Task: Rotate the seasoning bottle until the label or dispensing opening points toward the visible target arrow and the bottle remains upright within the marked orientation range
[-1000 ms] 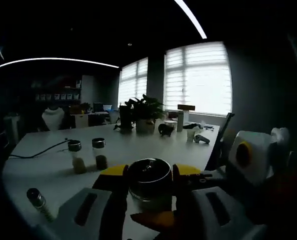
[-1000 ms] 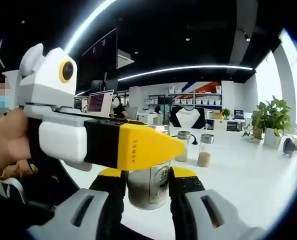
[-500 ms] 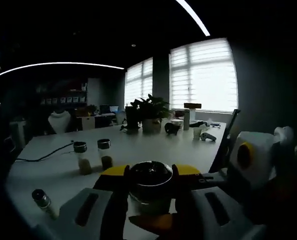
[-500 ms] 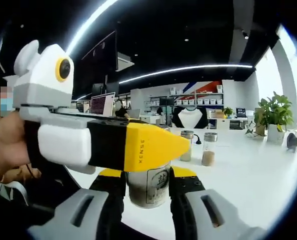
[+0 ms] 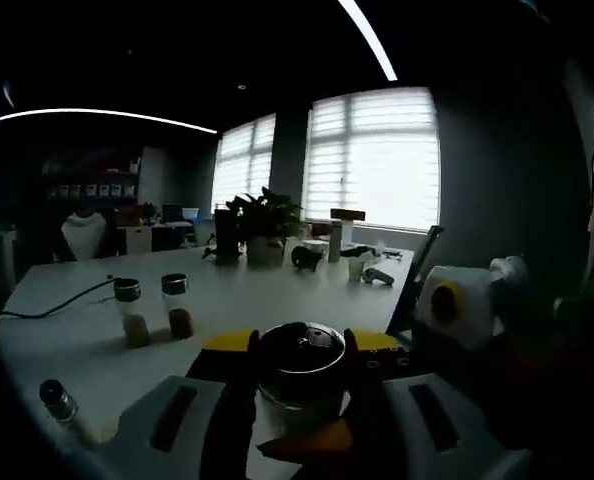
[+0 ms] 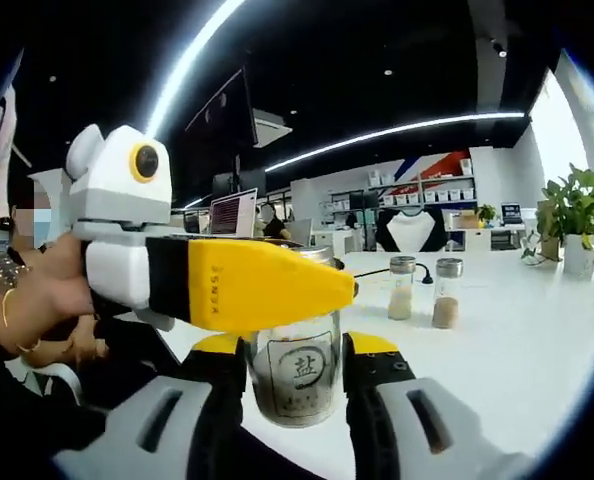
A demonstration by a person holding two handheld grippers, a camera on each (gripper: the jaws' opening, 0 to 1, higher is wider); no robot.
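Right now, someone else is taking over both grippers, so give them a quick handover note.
Left gripper: shut on the seasoning bottle, at its metal cap.
Right gripper: shut on the same bottle's glass body, held upright above the white table.
The label faces the right gripper view. I see no target arrow, so find it before turning further.
Two spare bottles stand farther back; another lies on the table.
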